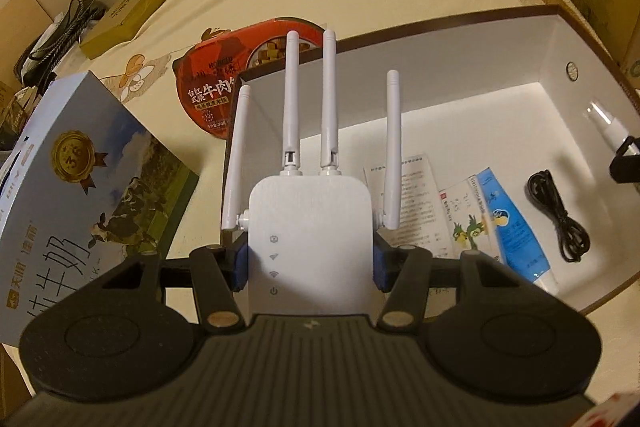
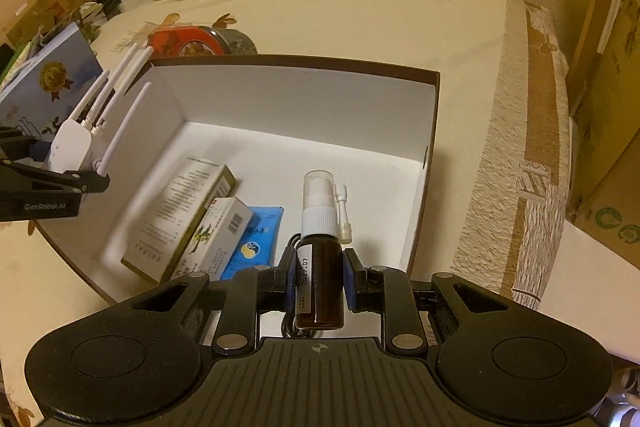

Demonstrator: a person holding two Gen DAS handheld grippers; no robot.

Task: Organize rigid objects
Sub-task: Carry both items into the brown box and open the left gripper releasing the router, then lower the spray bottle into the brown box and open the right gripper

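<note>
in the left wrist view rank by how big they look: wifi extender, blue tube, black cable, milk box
Largest to smallest, as they look:
1. milk box, though partly cut off at the frame's edge
2. wifi extender, held close to the camera, so likely inflated
3. blue tube
4. black cable; close to the tube, unsure

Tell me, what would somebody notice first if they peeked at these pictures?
Probably the white wifi box with four antennas, pinched in the left gripper over the left edge of the big open box. Next, the brown spray bottle in the right gripper, above the box's near side.
</note>
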